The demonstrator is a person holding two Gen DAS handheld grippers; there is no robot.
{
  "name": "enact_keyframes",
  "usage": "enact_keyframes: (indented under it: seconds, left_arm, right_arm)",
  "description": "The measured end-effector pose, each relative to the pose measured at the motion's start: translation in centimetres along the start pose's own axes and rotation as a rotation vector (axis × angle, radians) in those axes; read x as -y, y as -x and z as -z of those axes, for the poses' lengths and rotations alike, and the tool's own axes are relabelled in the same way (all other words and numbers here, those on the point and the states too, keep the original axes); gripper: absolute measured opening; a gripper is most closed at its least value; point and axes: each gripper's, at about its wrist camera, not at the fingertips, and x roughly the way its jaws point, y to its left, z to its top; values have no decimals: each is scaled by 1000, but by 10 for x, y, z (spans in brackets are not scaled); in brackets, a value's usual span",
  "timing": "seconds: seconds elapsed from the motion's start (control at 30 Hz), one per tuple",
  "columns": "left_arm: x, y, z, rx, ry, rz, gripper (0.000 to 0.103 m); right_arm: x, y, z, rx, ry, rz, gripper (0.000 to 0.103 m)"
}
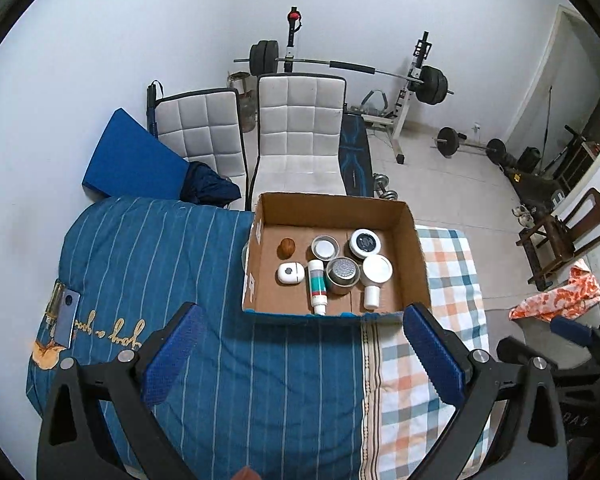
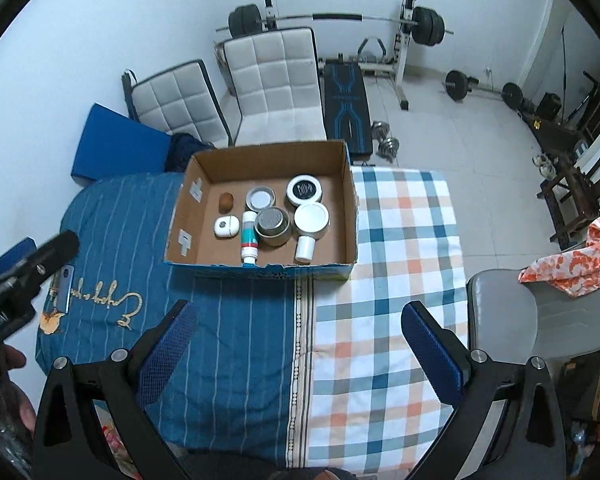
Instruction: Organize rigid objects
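Lying in the cardboard box (image 1: 414, 240), small white jars (image 1: 377, 269) cluster; both claws (image 1: 304, 354) (image 2: 300, 354) gape released.

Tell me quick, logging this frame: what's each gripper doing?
Left gripper: jaws open, holding nothing.
Right gripper: jaws open, holding nothing.

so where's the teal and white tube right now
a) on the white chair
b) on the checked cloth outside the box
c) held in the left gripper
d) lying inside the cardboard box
d, the teal and white tube lies on the floor of the cardboard box beside the metal tin, while the left gripper and the right gripper are both open and hold nothing.
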Motion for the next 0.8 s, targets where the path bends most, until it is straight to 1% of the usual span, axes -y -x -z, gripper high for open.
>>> enact_keyframes:
  seconds: [0.17, 0.3, 0.57, 0.7, 0.8]
  left_arm:
    - [5, 21, 9, 3, -15, 2, 103]
    - [8, 32, 18, 4, -8, -2, 103]
    - [6, 38, 23, 16, 0, -11, 103]
    - [6, 43, 19, 45, -4, -27, 103]
    - [6, 43, 17, 57, -4, -24, 103]
  right_arm:
    - [-7, 32, 8, 44, 29, 8, 103]
    - [-10, 49, 14, 60, 46, 9, 103]
    - [-6, 55, 14, 82, 30, 39, 103]
    - [-3, 53, 13, 92, 21, 54, 103]
    - [-1, 53, 13, 95, 17, 59, 103]
